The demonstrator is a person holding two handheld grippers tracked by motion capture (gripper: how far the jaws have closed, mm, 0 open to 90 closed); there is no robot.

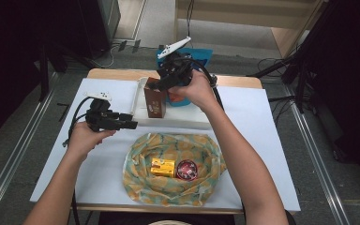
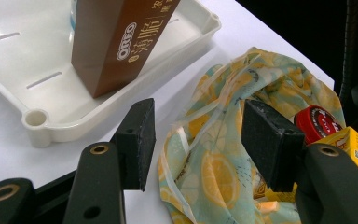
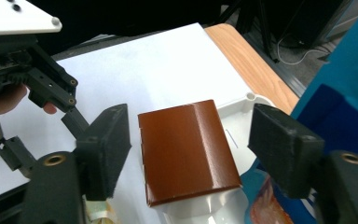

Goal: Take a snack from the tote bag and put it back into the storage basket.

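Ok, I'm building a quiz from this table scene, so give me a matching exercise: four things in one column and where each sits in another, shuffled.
Things:
1. brown Oreo box
2. round red tin
3. left gripper
4. right gripper

Places:
A. over the brown box, open
B. in the lemon-print cloth
C. upright in the white tray
D. open, left of the tray

Pairs: 1-C, 2-B, 3-D, 4-A

Grey floor (image 1: 23,140) all around, with metal rails (image 1: 9,159) along both sides. Wooden table (image 1: 234,80) under a white sheet (image 1: 262,140). Dark stands (image 1: 304,61) and cables (image 1: 117,47) behind.
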